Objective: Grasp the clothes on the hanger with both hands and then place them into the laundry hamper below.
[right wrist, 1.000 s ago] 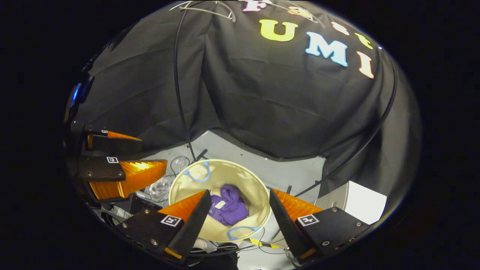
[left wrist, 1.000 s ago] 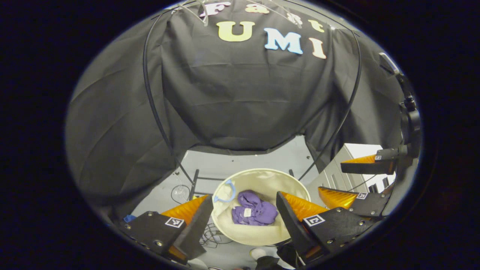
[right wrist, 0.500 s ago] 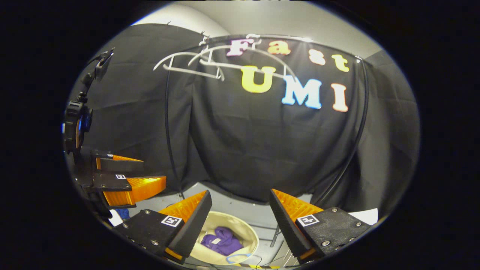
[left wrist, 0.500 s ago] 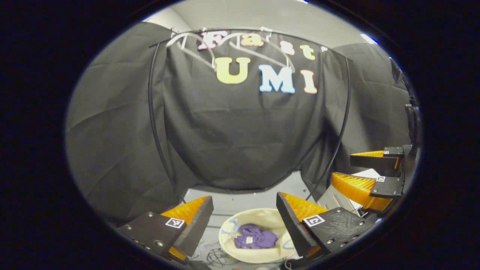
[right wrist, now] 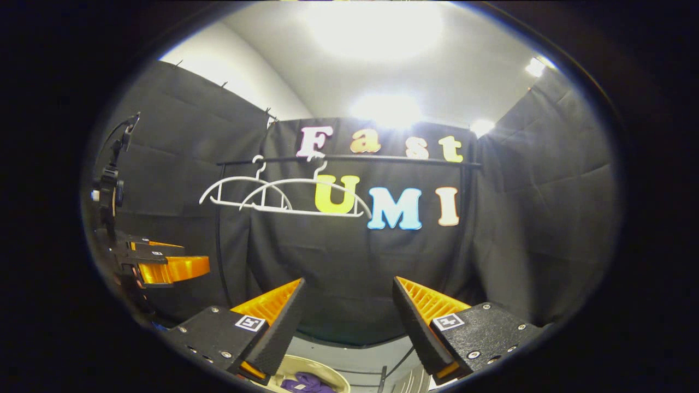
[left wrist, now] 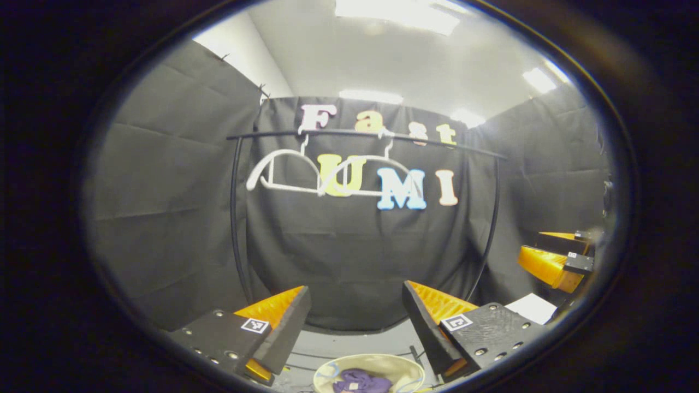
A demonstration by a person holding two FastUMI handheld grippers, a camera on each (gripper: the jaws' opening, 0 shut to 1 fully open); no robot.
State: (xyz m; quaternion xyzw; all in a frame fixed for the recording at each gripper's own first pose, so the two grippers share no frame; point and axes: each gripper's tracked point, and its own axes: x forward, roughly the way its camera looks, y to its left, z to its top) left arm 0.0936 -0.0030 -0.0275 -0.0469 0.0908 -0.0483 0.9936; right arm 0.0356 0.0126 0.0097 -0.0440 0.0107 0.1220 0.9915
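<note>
Both claws released and empty: left gripper (left wrist: 355,305) with fingers spread wide, right gripper (right wrist: 347,297) likewise, also seen at three o'clock in the left gripper view. Purple clothes (left wrist: 360,382) lying crumpled in the laundry hamper (left wrist: 407,367) at six o'clock, low between the fingers. Two white hangers (right wrist: 284,196) bare on the black rail (right wrist: 382,159) at about eleven o'clock, well apart from both claws. Judged: placing step done, nothing left hanging. Next move likely no more than drawing both claws clear.
</note>
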